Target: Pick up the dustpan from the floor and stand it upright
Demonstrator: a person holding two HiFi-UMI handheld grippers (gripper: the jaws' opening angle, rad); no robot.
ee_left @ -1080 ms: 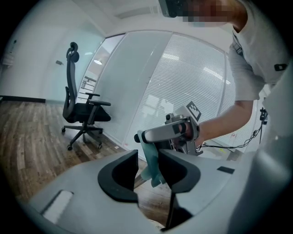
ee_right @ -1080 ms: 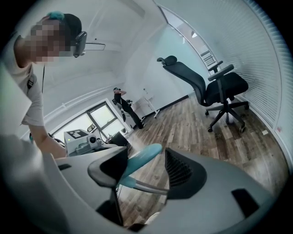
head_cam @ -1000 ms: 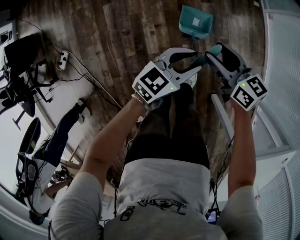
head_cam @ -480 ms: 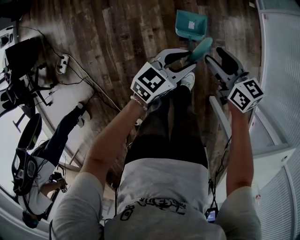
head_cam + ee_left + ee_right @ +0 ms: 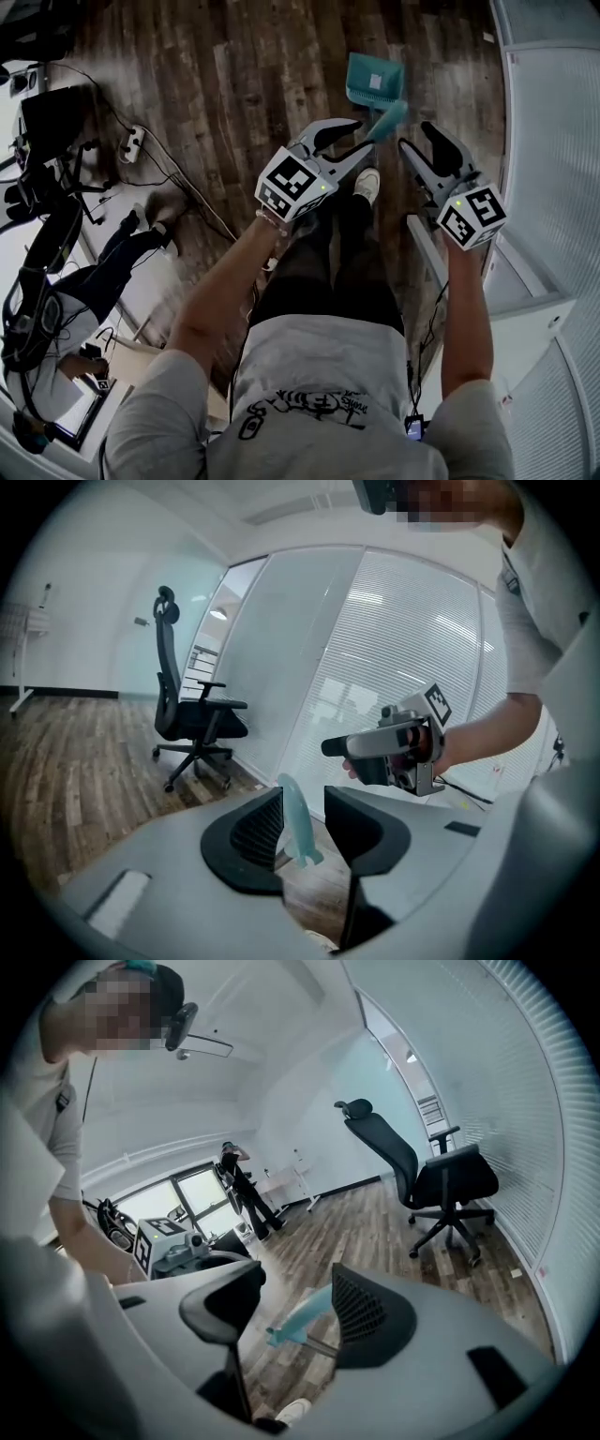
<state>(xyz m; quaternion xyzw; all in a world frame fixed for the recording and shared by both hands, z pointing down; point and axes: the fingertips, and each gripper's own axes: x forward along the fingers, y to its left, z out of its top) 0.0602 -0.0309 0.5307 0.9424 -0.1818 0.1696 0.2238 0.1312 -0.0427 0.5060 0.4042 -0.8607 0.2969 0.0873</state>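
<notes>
Versus a second ago the right gripper (image 5: pixel 415 134) has come off the top of the handle and now sits just right of it, jaws apart with nothing between them; its own view shows the grip ahead, untouched. The left gripper (image 5: pixel 364 136) has slid back too. The rounded teal handle grip (image 5: pixel 388 119) is now at its fingertips, lying against one ribbed pad with a gap to the other, so the jaws are apart and not pinching. The teal plastic long-handled dustpan (image 5: pixel 375 80) is ahead of both tools, pan down on the dark wooden plank floor (image 5: pixel 234 75), handle rising toward the left jaws. Reads as a release: the dustpan looks stood up and the task near done. It may tip once pad contact goes.
</notes>
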